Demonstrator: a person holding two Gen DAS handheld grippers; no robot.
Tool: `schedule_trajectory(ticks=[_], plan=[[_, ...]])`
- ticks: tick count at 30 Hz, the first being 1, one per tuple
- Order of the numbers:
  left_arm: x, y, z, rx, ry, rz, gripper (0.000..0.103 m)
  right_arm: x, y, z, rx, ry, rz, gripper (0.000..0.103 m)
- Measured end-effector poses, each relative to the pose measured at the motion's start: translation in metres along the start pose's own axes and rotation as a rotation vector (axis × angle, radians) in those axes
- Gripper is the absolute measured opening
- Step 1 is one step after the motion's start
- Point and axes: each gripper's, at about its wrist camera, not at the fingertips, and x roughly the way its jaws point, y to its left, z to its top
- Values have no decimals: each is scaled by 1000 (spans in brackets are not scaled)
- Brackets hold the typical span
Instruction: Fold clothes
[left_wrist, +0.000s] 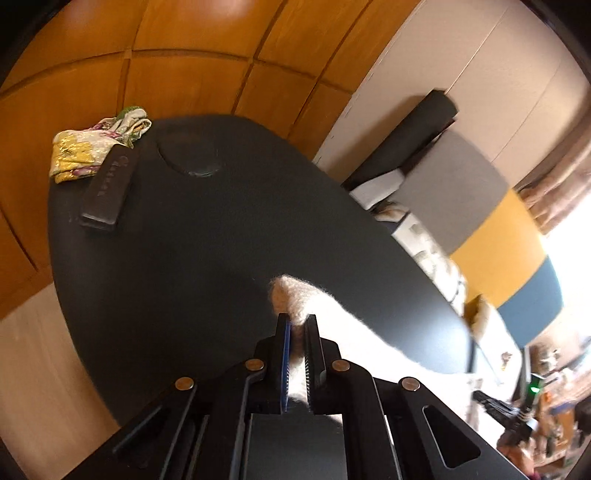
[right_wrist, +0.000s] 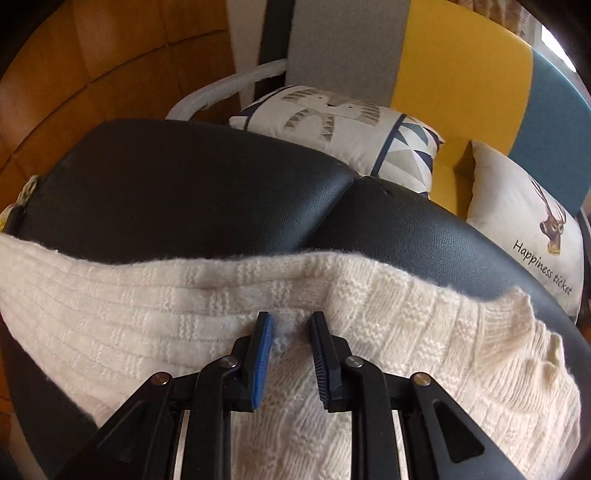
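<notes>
A cream knitted sweater (right_wrist: 207, 295) lies spread over a dark leather-like table top (right_wrist: 184, 184). My right gripper (right_wrist: 291, 321) hovers low over its middle with the jaws apart and only flat knit showing between them. In the left wrist view a fuzzy corner of the same sweater (left_wrist: 295, 295) sticks up from between the fingers of my left gripper (left_wrist: 298, 320), which is shut on it above the dark round table (left_wrist: 184, 240). The rest of the sweater trails off to the lower right there.
At the table's far left lie a folded floral cloth (left_wrist: 96, 147) and a dark oblong case (left_wrist: 107, 188). Two printed cushions (right_wrist: 332, 122) (right_wrist: 524, 221) rest on a grey, yellow and blue bench right beside the table. Orange wood panels line the wall behind.
</notes>
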Motion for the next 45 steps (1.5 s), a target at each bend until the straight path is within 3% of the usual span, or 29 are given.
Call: schedule_trajectory(ticks=[4,10,12,17,21,25,27,29,32,35,38,40,43,45], plan=[[53,-18,-1,15,74,132,7,5,-1,9,18,-9,5,19],[106,3,1,-28,169,256,7,13,-3,23,44,-23,15,19],[113,2,1,-25,201,229,7,-9,-3,9,32,-28,84,19],[94,7,3,-45,195,170,11,-63,-3,-25,1,-39,257,20],[64,21,2,-58,168,160,16,-98,4,-82,-41,21,334,20],[28,29,-12,-53,162,144,22,-117,0,-144,-70,88,215,20],[9,22,-30,-23,162,106,22,-116,-11,-171,-40,132,137,20],[0,4,-46,21,188,46,23,-117,-26,-192,6,120,73,19],[-14,-39,-97,124,253,-63,23,-126,-38,-207,61,102,14,18],[-22,-101,-161,256,331,-181,24,-128,-48,-208,145,83,33,18],[-25,-166,-223,380,406,-298,24,-129,-52,-205,146,81,46,18],[-25,-207,-258,444,449,-366,25,-142,-60,-203,212,56,105,18],[-20,-258,-288,512,487,-415,25,-171,-72,-201,238,-22,135,19],[-15,-285,-287,542,466,-433,25,-183,-80,-211,234,-18,120,20]])
